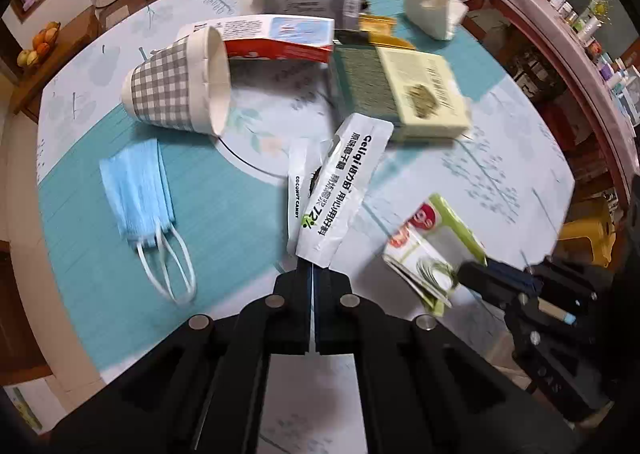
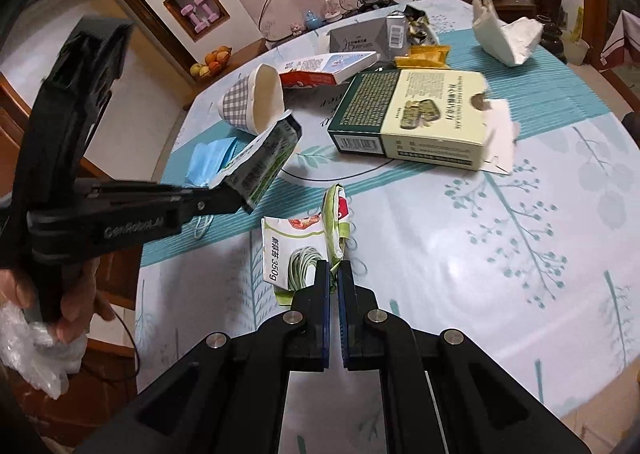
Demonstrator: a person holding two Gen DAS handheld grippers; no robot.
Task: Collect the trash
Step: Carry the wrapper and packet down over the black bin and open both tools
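White candy wrapper (image 1: 340, 190) and green snack packet (image 2: 304, 254), one pinched in each of your grippers.
Your left gripper (image 1: 313, 268) clamps the wrapper's end; your right gripper (image 2: 334, 268) clamps the packet, both lifted above the table (image 2: 500, 254) near the checked cup (image 1: 176, 88).

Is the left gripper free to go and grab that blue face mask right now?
Probably not yet: the left gripper is shut on a white candy wrapper, so its fingers are occupied. The blue face mask itself lies uncovered on the table.
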